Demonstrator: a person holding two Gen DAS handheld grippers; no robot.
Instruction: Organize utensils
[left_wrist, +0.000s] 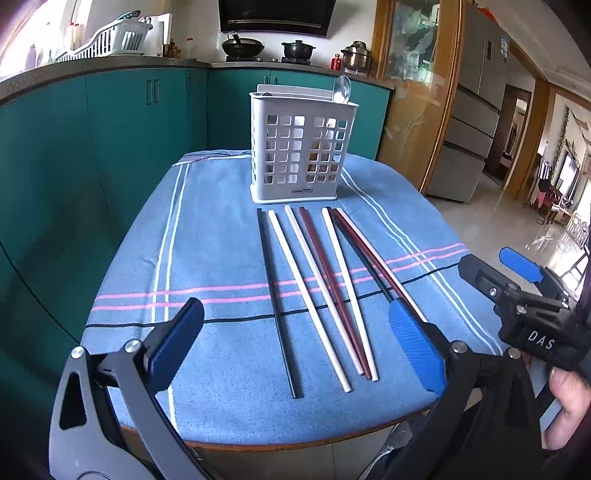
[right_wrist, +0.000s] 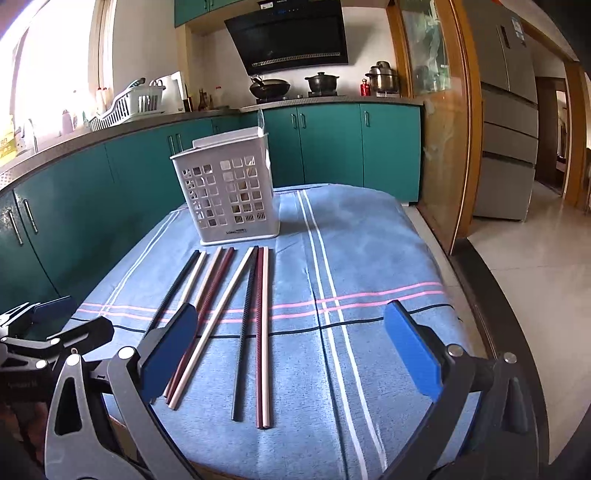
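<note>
Teal kitchen, blue-clothed desk (left_wrist: 207, 229) — chopsticks (left_wrist: 325, 291) lie lengthwise ahead, pointing at the caddy (left_wrist: 301, 147). Both your hand-held grippers gape empty; right hand-held gripper (right_wrist: 291, 350) sits over them, left hand-held gripper (left_wrist: 295, 347) equally near.

Home kitchen. Teal base cabinets (right_wrist: 325, 144) under a grey countertop (left_wrist: 110, 62), range hood (right_wrist: 291, 33) above a gas hob with a wok (right_wrist: 269, 88) and a black lidded pot (right_wrist: 321, 82). Steel stockpot (right_wrist: 384, 77), white dish rack (right_wrist: 129, 105) by the window, multi-door fridge (right_wrist: 508, 122). Wood-framed glass door (right_wrist: 439, 110) opens onto a tiled living area. Small table under a blue striped cloth (right_wrist: 369, 240).
</note>
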